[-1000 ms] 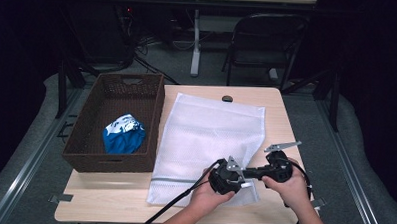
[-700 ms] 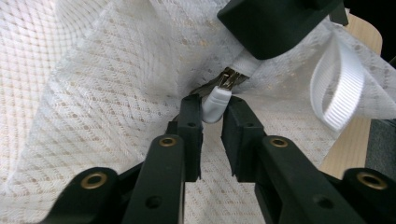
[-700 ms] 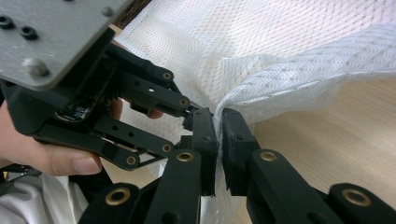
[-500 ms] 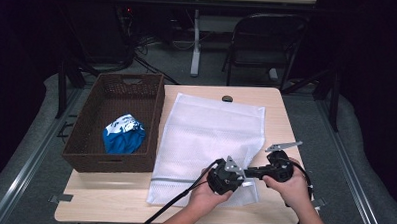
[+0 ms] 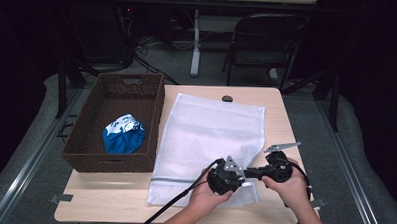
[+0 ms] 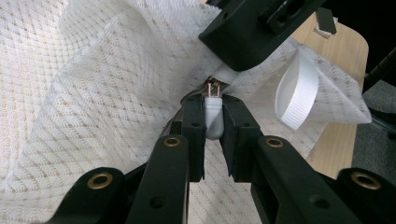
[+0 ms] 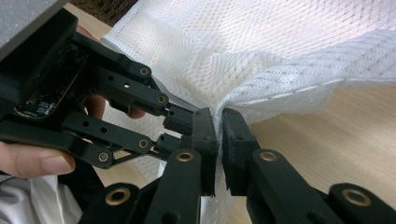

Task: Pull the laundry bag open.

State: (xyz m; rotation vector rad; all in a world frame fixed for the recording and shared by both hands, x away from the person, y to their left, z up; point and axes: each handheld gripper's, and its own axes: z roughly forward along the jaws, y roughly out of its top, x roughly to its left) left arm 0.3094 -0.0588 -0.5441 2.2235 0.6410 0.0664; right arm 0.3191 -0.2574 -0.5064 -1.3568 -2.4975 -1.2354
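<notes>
A white mesh laundry bag (image 5: 211,132) lies flat on the wooden table (image 5: 276,109). Both grippers meet at its near right corner. My left gripper (image 6: 213,112) is shut on the bag's white zipper pull (image 6: 212,122), whose copper link shows just past the tips. In the high view the left gripper (image 5: 244,176) points right. My right gripper (image 7: 218,126) is shut on the bag's mesh edge (image 7: 280,93) beside the zipper, lifting it off the table. From above, the right gripper (image 5: 255,171) points left, tip to tip with the left one. A white strap loop (image 6: 296,91) hangs from the corner.
A brown wicker basket (image 5: 80,138) stands at the table's left, with a blue and white cloth (image 5: 120,134) inside. A small dark round object (image 5: 227,98) sits at the far edge. A folding chair (image 5: 264,39) stands beyond the table. Bare wood lies right of the bag.
The left hand and its gripper have shifted very slightly to the left at the bag's corner. The right gripper has stayed in place.
</notes>
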